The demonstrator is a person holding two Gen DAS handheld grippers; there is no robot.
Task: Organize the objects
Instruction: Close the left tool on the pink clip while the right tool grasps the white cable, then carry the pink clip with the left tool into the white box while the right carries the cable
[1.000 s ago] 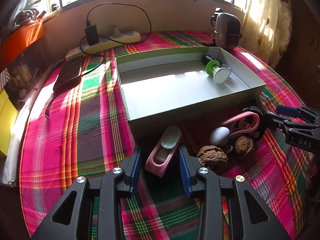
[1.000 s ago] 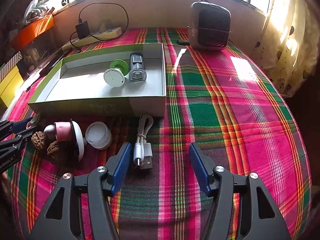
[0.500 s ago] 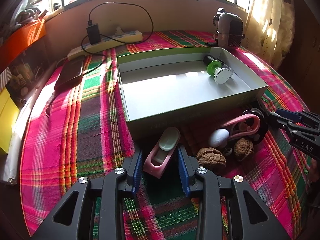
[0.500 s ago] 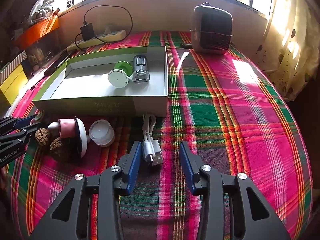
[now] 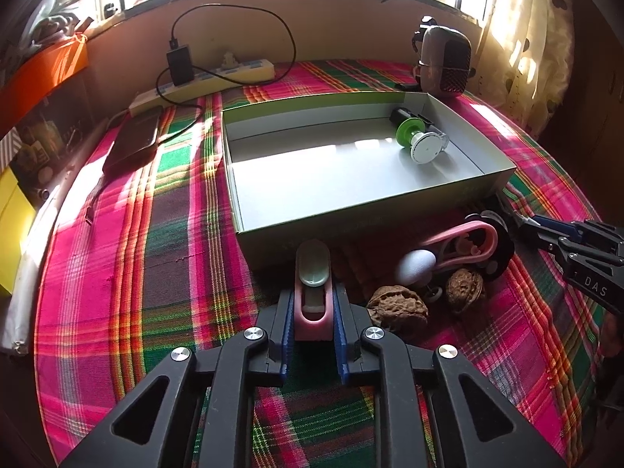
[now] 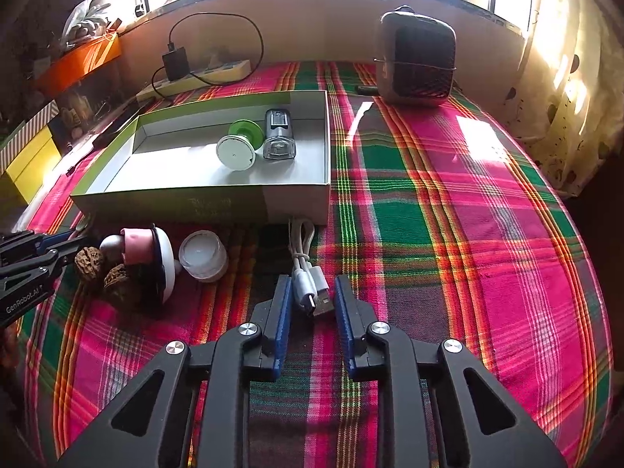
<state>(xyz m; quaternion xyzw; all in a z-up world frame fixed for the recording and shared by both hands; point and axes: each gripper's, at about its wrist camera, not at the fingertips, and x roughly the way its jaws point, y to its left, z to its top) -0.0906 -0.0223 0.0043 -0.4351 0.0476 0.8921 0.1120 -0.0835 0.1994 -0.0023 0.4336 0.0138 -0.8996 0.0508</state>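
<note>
- Left gripper (image 5: 312,318) was clamped on the pink plastic clip with a pale green pad (image 5: 313,296), right against the near wall of the open grey cardboard box (image 5: 351,230).
- Right gripper (image 6: 312,304) was closing around the white USB cable's plugs (image 6: 312,290) on the plaid cloth (image 6: 468,210), pads not quite pressing yet.

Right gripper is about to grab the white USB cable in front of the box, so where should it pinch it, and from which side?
Grip the white USB cable at its bundled plug end, coming from the near side, as the right gripper does now. The plugs lie side by side and point toward the gripper, giving firm flanks. Its jaws are closing with the plugs between them; the looped far end by the box looks floppier.
</note>
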